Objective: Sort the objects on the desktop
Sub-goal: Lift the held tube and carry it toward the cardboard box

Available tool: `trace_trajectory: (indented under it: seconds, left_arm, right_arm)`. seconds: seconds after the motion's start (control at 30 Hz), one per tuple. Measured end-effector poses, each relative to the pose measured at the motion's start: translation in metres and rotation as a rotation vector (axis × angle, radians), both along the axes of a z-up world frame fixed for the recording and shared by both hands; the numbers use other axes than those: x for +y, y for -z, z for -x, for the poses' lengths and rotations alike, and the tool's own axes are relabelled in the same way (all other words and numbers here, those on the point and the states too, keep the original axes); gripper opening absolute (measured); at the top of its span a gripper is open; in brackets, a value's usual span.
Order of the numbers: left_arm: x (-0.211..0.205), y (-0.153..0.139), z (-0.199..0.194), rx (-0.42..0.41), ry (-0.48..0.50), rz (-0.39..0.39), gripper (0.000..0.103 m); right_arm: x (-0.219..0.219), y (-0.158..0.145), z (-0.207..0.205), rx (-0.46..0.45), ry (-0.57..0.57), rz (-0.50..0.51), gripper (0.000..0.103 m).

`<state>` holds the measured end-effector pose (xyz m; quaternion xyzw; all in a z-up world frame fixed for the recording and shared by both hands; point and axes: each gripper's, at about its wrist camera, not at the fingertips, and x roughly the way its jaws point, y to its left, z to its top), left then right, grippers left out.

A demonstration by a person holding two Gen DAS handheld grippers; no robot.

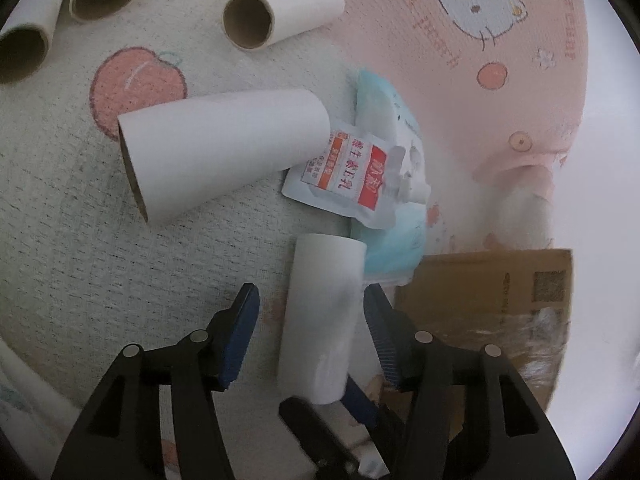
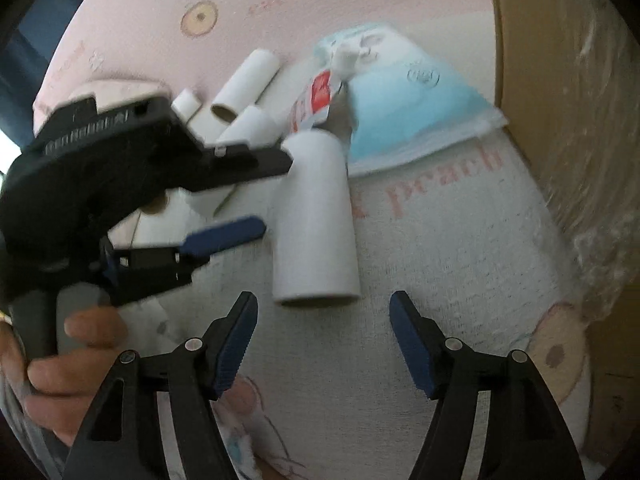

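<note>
The left tool (image 1: 310, 312) stands wide open around a white paper tube (image 1: 324, 320) that lies on the patterned cloth (image 1: 80, 264); the tube sits between its blue pads, close beside the right-hand pad and clearly apart from the left-hand one, and neither pad presses on it. In the right wrist view the same tube (image 2: 316, 220) lies just ahead of the right tool (image 2: 324, 308), whose jaws are also spread wide with nothing between them; the tube's open end faces that tool, a little left of its centre line. The left tool (image 2: 256, 196) reaches in from the left of that view, held by a hand (image 2: 68, 356), one finger tip touching or nearly touching the tube's far end.

Beyond the tube lie a blue packet (image 1: 394, 240) and a white sachet with red print (image 1: 352, 168), partly over it. A larger tube (image 1: 224, 152) rests beside the sachet, with more tubes (image 1: 280, 12) farther off. A cardboard box (image 1: 492, 292) stands to the right.
</note>
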<state>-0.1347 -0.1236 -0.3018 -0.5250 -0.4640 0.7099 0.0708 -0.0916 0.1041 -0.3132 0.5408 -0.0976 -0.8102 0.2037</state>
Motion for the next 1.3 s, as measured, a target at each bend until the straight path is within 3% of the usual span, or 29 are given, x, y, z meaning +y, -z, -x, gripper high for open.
trace_trajectory:
  seconds: [0.27, 0.37, 0.43, 0.47, 0.57, 0.7, 1.3]
  left_arm:
    - [-0.002, 0.004, 0.012, 0.013, -0.003, -0.101, 0.058]
    - [0.004, 0.009, 0.015, -0.011, 0.016, -0.089, 0.057]
    - [0.01, 0.012, 0.017, -0.036, 0.029, -0.068, 0.047]
    - [0.011, 0.013, 0.017, -0.048, 0.03, -0.055, 0.047]
    - [0.01, 0.013, 0.015, -0.049, 0.021, -0.054, 0.047]
    - [0.014, 0.008, 0.013, -0.036, 0.029, -0.033, 0.046]
    - [0.031, -0.082, -0.03, 0.302, 0.134, 0.067, 0.046]
  right_arm:
    - [-0.004, -0.008, 0.01, 0.03, 0.009, -0.095, 0.063]
    - [-0.01, -0.004, 0.013, -0.005, -0.019, -0.067, 0.052]
    - [-0.013, 0.0, 0.014, -0.015, -0.025, -0.075, 0.044]
    - [-0.015, 0.001, 0.015, -0.021, -0.032, -0.086, 0.042]
    - [-0.017, 0.002, 0.013, -0.016, -0.048, -0.108, 0.041]
    - [-0.009, 0.005, 0.013, -0.052, -0.023, -0.045, 0.041]
    - [0.003, -0.054, -0.029, 0.101, -0.044, -0.132, 0.041]
